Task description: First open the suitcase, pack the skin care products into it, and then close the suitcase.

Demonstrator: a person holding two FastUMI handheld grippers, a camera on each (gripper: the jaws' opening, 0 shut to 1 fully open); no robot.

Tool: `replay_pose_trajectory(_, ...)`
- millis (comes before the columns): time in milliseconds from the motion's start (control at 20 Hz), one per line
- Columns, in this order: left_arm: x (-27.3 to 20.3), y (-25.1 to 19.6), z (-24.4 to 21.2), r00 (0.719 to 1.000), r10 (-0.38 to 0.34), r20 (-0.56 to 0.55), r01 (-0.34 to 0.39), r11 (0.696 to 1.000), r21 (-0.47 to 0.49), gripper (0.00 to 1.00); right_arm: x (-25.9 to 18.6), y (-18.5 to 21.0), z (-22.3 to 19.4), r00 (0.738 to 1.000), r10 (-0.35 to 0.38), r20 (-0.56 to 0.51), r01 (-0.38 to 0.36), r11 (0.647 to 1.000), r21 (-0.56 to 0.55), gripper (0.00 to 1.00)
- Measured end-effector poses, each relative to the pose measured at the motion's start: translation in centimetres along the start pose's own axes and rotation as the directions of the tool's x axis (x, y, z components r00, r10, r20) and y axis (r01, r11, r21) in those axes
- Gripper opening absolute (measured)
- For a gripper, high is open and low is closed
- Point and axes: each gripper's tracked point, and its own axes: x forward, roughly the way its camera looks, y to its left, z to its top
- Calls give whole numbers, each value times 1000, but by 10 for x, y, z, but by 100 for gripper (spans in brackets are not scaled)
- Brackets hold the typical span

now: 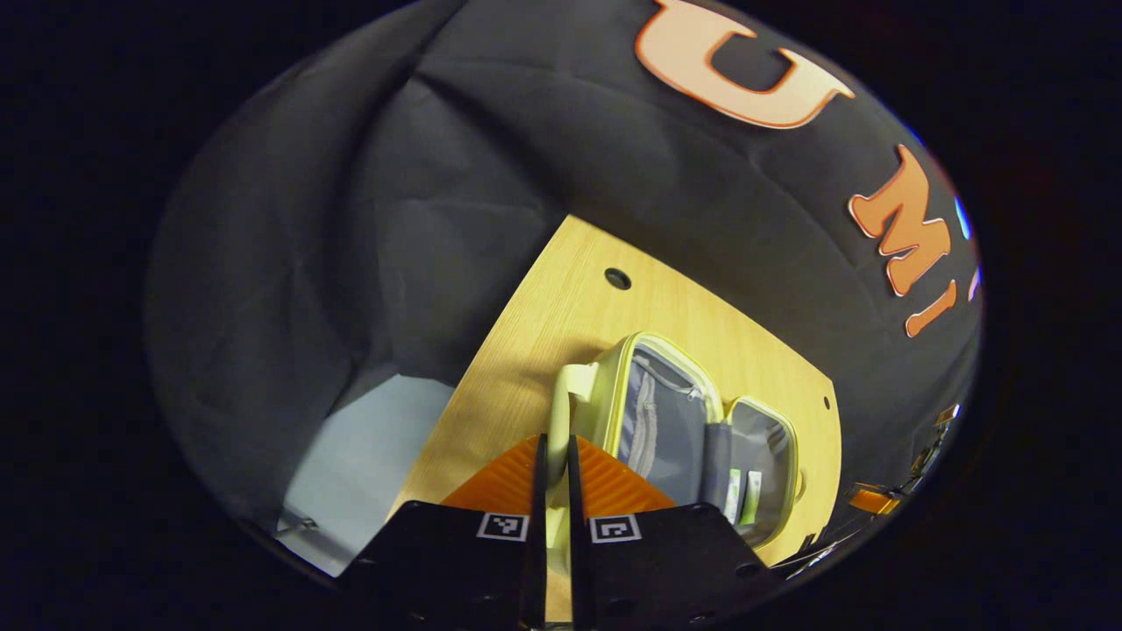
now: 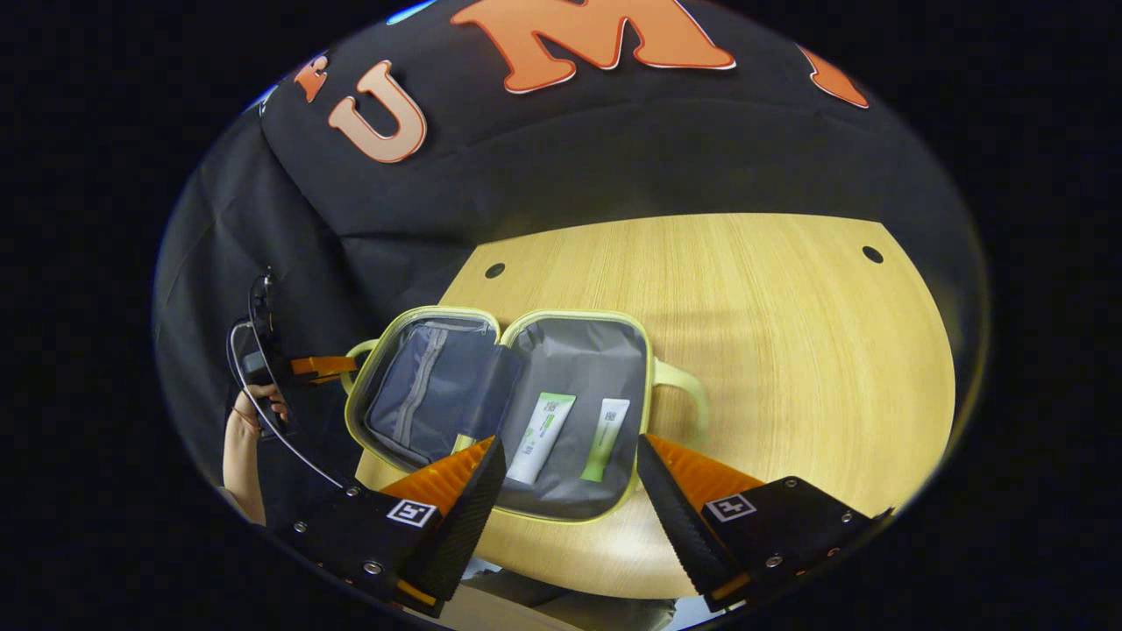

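A pale green suitcase [image 2: 421, 314] lies flat open on the wooden table [image 2: 789, 350], its grey lining showing. Two white-and-green skin care tubes [image 2: 543, 425] [image 2: 607, 427] lie side by side in its right half. My right gripper [image 2: 570, 447] hovers open over the case's near edge, fingers either side of the tubes and touching nothing. In the left gripper view the open suitcase [image 1: 614, 386] stands ahead with the tubes [image 1: 733, 495] in its far half. My left gripper [image 1: 552, 456] is shut on the suitcase handle [image 1: 561, 394]. The right gripper view shows the left gripper [image 2: 320, 366] at the case's left handle.
A person's hand [image 2: 250, 421] holds the left gripper beyond the table's left edge. Small round holes [image 2: 872, 254] mark the tabletop's far corners. Black cloth wall rises behind the table. Grey floor [image 1: 368, 456] lies past the table edge. Bare tabletop spreads right of the case.
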Motion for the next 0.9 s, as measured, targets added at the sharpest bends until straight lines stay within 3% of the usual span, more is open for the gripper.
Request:
replay_pose_trajectory(300, -73, -117, 20, 994, 49, 98, -60, 991, 118, 11, -50, -69, 47, 987, -3, 161, 19, 995, -98, 96)
replay_pose_trajectory(500, -100, -218, 9, 992, 15, 129, -42, 977, 211, 11, -83, -111, 55, 976, 15, 216, 6, 995, -95, 95)
replay_pose_trajectory(600, -102, -266, -4, 992, -25, 121, -7, 966, 259, 11, -98, -134, 55, 970, 14, 241, 6, 997, -80, 95)
replay_pose_trajectory(800, -78, -337, -34, 995, -59, 76, 31, 944, 327, 12, -128, -185, 56, 949, -63, 308, 87, 994, -65, 96)
replay_pose_trajectory(900, -64, -375, -50, 994, -104, 43, 83, 937, 340, 12, -140, -201, 51, 940, -93, 329, 115, 992, -50, 96)
